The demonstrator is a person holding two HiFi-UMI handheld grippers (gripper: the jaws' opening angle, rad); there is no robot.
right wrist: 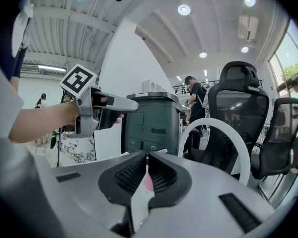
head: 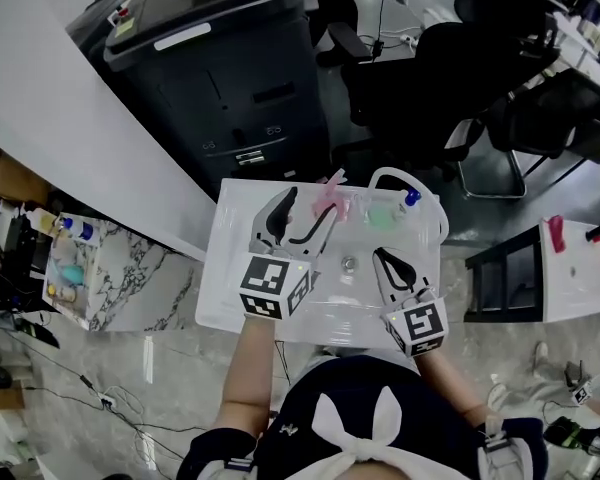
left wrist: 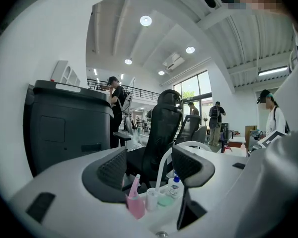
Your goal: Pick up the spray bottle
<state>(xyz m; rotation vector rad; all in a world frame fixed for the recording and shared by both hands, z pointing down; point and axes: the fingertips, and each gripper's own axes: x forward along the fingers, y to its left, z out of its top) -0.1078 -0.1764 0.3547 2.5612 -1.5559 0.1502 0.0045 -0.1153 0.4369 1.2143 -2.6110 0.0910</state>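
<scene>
A pink spray bottle (head: pixel 329 197) stands at the back of a white basin (head: pixel 223 268), beside a white cup and a green dish (head: pixel 382 214). My left gripper (head: pixel 304 214) is open, its tips just short of the bottle and a little to its left. In the left gripper view the pink spray bottle (left wrist: pixel 135 203) sits low between the open left gripper (left wrist: pixel 149 168) jaws, still ahead of them. My right gripper (head: pixel 383 258) is shut over the basin's right half with nothing in it. Past the shut right gripper (right wrist: pixel 147 175) a sliver of the pink bottle (right wrist: pixel 148 182) shows.
A curved white faucet (head: pixel 405 181) arches over the basin's back right, with a blue-capped bottle (head: pixel 410 199) under it. The drain (head: pixel 348 264) lies mid-basin. A dark bin (head: pixel 220 68) and black office chairs (head: pixel 430 78) stand behind. A marble shelf (head: pixel 110 268) with small bottles is at the left.
</scene>
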